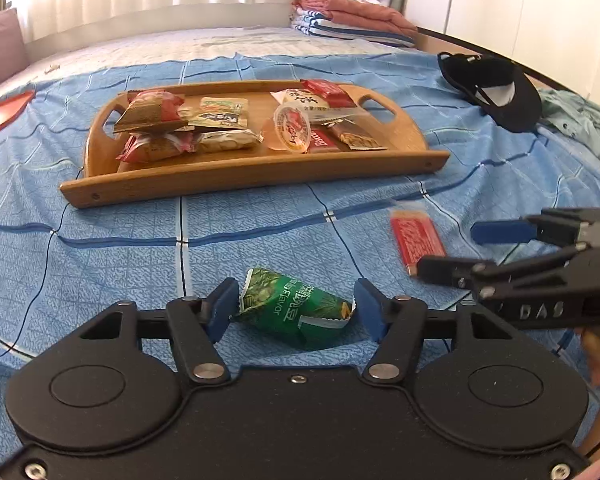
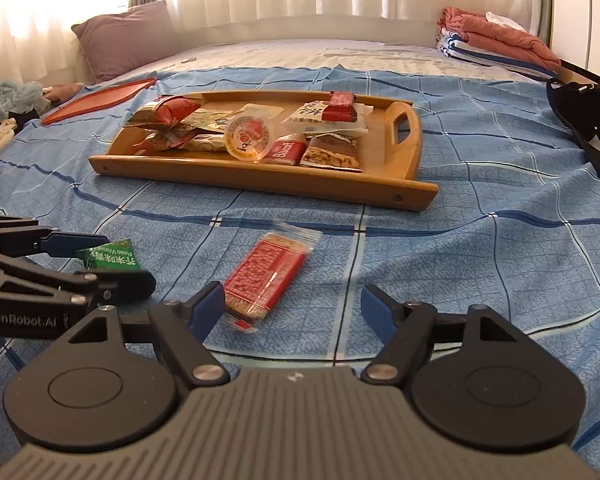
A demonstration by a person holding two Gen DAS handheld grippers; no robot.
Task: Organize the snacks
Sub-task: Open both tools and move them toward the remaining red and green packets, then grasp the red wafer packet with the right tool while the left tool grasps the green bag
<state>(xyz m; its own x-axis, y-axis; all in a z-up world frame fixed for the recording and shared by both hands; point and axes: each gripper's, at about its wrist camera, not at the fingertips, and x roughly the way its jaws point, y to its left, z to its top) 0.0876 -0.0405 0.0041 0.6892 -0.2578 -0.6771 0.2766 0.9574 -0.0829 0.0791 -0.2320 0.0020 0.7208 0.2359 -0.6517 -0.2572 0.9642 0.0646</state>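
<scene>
Two loose snacks lie on the bed's blue checked sheet before one wooden tray (image 1: 252, 178) heaped with overlapping crinkly packets too jumbled to count. The left gripper (image 1: 296, 312) is clenched on the puffy green foil packet (image 1: 296, 308). The right gripper (image 2: 292, 312) stands released around the flat red rectangular bar (image 2: 268, 276), its clear end blurred.
</scene>
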